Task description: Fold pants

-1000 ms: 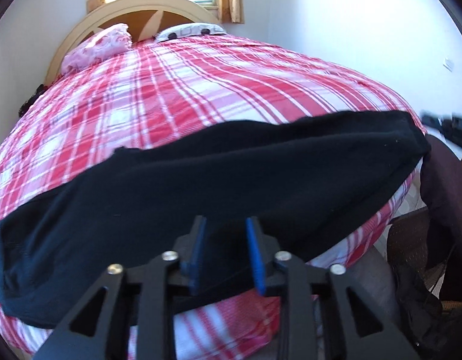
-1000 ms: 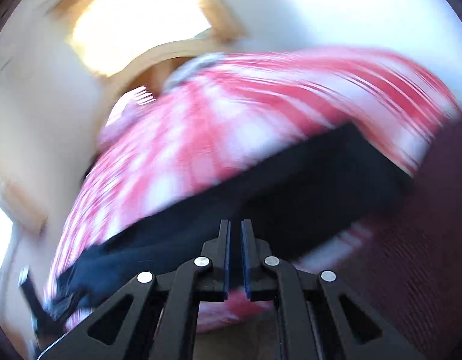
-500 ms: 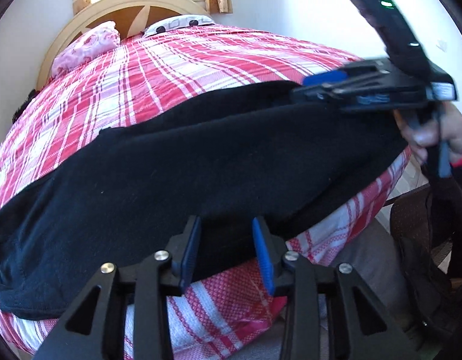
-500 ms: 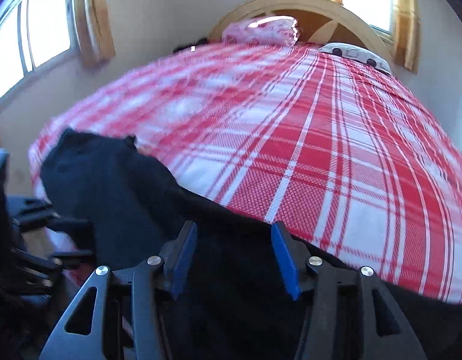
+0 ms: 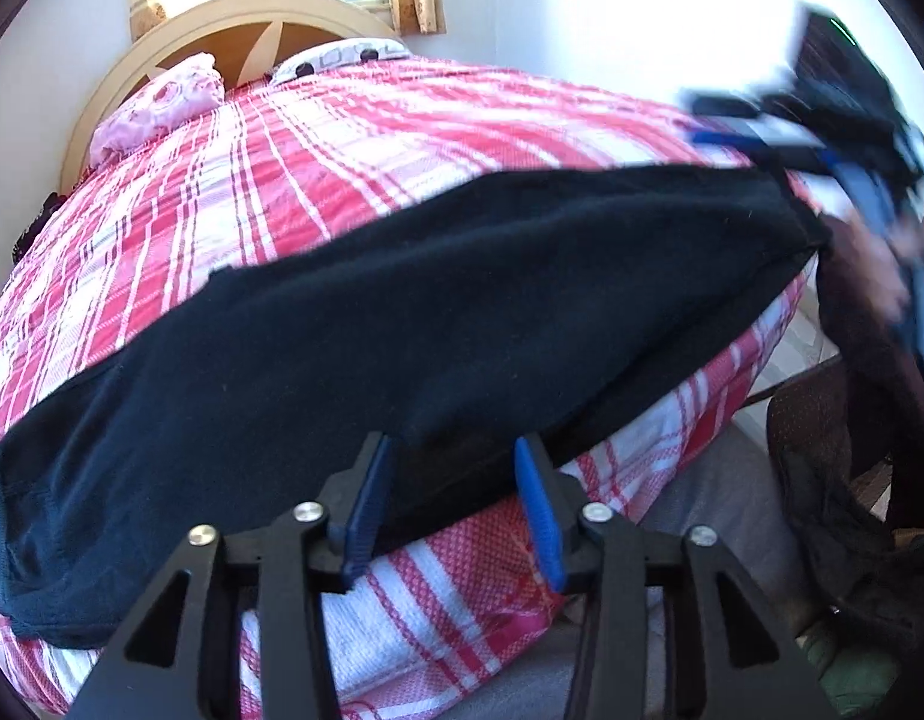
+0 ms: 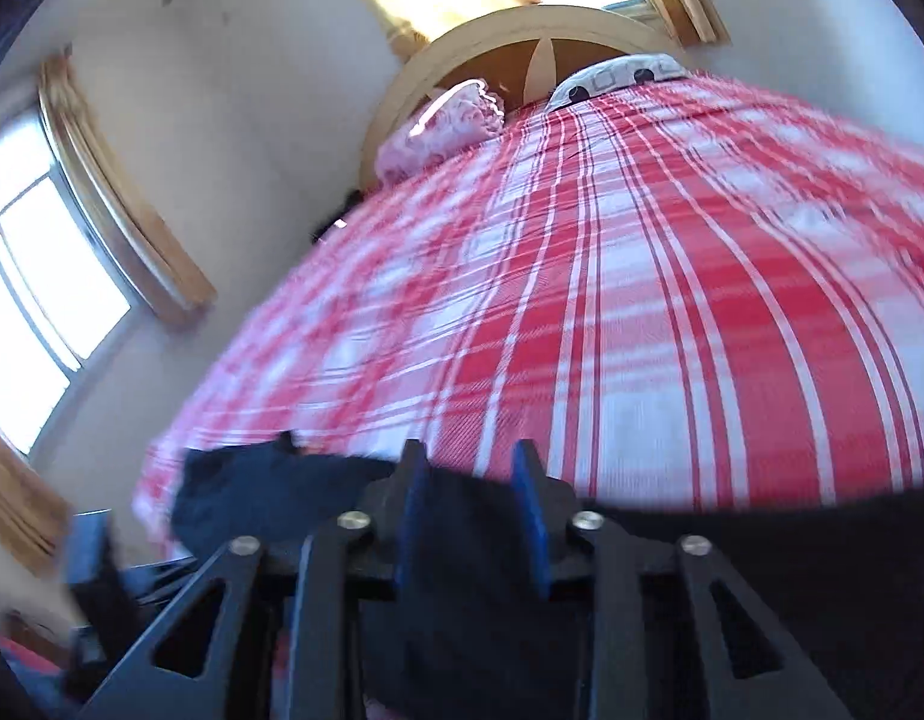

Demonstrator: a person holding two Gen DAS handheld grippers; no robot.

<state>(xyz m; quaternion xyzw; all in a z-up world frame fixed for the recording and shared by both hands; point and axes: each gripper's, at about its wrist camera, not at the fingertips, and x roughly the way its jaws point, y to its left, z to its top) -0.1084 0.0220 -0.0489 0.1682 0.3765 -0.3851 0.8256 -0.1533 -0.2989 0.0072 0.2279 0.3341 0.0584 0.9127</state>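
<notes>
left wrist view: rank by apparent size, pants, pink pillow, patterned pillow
1. pants, by far the largest.
2. pink pillow.
3. patterned pillow, partly hidden.
Both pillows lie far from the camera, so true sizes stay unsure.

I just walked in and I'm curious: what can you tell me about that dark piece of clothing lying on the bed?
The black knit pants lie flat in one long band across the near edge of the red-and-white plaid bedspread, their lower edge draping over the side. The fabric looks soft and matte, with few wrinkles. The left tool has cloth between its opening blue pads, not pinched; the right tool, jaws closing, sits over the other end.
</notes>
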